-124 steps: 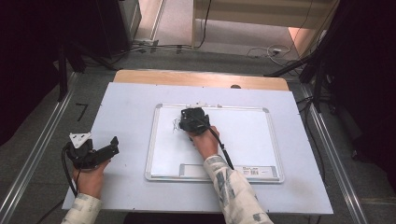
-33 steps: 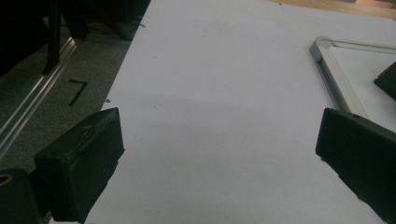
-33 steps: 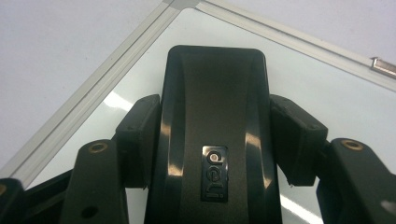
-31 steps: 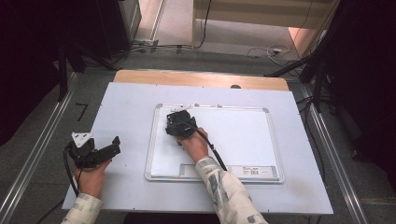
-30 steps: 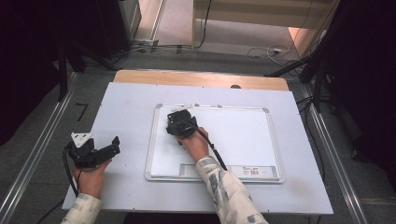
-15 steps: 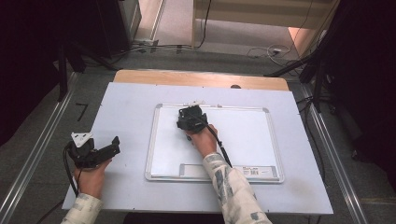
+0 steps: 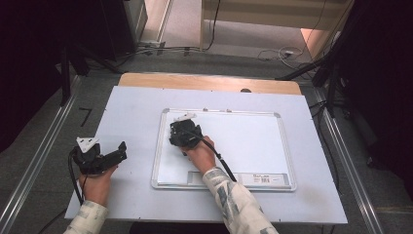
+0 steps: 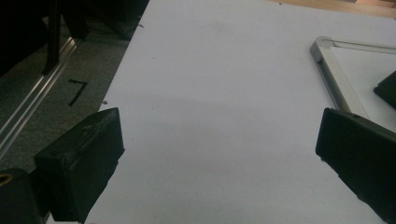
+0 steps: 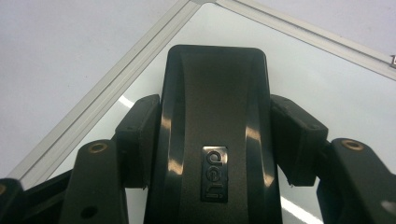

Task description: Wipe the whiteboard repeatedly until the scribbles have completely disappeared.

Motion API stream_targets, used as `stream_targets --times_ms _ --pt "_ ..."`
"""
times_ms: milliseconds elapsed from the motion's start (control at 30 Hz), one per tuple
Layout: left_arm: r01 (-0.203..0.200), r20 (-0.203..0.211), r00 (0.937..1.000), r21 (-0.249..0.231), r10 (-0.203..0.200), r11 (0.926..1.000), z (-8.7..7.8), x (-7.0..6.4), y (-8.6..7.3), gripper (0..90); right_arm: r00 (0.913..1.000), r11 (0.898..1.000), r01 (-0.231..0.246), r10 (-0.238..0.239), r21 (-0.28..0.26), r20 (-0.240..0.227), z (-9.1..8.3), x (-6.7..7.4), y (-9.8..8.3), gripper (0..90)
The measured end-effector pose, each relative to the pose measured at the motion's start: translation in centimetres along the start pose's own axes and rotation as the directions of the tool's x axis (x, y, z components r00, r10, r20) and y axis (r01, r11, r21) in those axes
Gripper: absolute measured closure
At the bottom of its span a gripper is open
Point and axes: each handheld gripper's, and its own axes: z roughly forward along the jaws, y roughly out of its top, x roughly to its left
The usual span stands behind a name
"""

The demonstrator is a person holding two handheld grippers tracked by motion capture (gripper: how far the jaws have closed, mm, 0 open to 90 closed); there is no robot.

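A: Right hand-held gripper (image 7: 181, 134) status?

B: Jaws clamped on both sides of a black eraser (image 9: 215, 135), pressed to the whiteboard (image 7: 253, 146) near its top-left corner.

A: Left one?

B: Left hand-held gripper (image 7: 104, 157) holds nothing, jaws wide, sitting on the bench (image 7: 131, 112) left of the whiteboard frame.

A: Surface, surroundings?

B: White bench top, wooden strip (image 7: 209, 82) along its far edge. Metal rails (image 7: 44, 156) either side, grey floor, cables (image 7: 165, 48) beyond. Board face looks wiped, barcode label (image 7: 268, 179) at the bottom edge.

Black eraser (image 9: 215, 135), flat on whiteboard (image 7: 253, 141), near corner
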Motion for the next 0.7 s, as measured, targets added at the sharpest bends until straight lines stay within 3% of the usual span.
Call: stream_targets --times_ms 233,533,700 --pt "-0.001 -0.002 1.0000 0.001 0.001 1.0000 -0.1 0.2 -0.1 1.5 0.9990 0.999 -0.041 0.041 0.013 0.017 1.1 -1.1 1.3 36.9" --pt "0.002 -0.011 0.9999 0.000 -0.002 1.0000 -0.3 0.4 -0.2 1.5 0.9901 0.993 -0.118 0.116 0.013 0.079 0.4 -5.3 0.5 36.8" --pt "-0.004 -0.008 1.0000 0.001 0.004 1.0000 -0.1 0.1 -0.1 1.5 0.9903 0.994 -0.111 0.109 0.011 0.086 0.3 -4.9 0.5 36.9"
